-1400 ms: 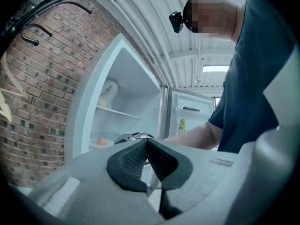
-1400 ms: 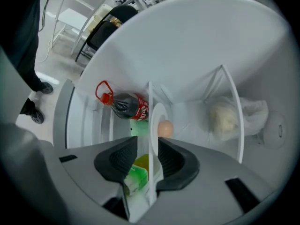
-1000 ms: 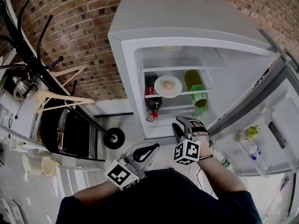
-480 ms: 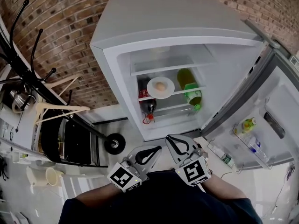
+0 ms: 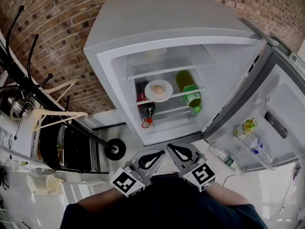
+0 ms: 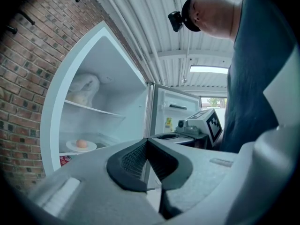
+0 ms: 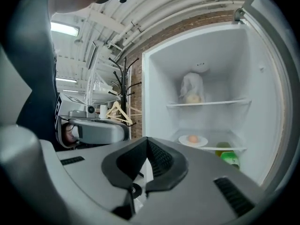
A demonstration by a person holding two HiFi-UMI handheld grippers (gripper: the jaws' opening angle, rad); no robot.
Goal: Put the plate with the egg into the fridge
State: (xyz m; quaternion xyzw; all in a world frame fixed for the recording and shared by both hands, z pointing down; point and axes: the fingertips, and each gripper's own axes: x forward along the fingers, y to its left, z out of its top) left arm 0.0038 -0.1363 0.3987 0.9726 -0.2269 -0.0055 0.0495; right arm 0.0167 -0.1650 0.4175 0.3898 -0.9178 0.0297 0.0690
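Plate: we found the plate (image 5: pixel 158 90) on the middle shelf (image 5: pixel 209 90) of the open fridge (image 5: pixel 167 32), lying flat near the shelf's front edge.
Egg: we saw the egg (image 5: pixel 157 88) on the middle of the plate; it also showed in the left claw view (image 6: pixel 81 143) and the right claw view (image 7: pixel 192 138).
Neighbours: we noted a green bottle (image 5: pixel 189 93) lying just beside the plate on the same shelf, and a dark bottle with a red label (image 5: pixel 145 109) below the plate.
Plate to claws: we judged the plate well apart from both claws, deep in the fridge while they hung outside it, below its open front in the head view.
Left claw: we saw the left claw (image 5: pixel 155 157) with its jaws pressed together and nothing between them, its tips pointing toward the fridge.
Right claw: we saw the right claw (image 5: pixel 178 151) fully closed and empty as well, just beside the left one, the two tips near each other.
Hands: we held both claws close in against the body, side by side, marker cubes (image 5: pixel 125 181) nearest us.
Door: we saw the fridge door (image 5: pixel 279 123) swung wide at the right, small bottles (image 5: pixel 250 126) in its rack.
Surroundings: we noted a brick wall (image 5: pixel 62 13) behind the fridge and a black coat stand (image 5: pixel 28 66) to its left.
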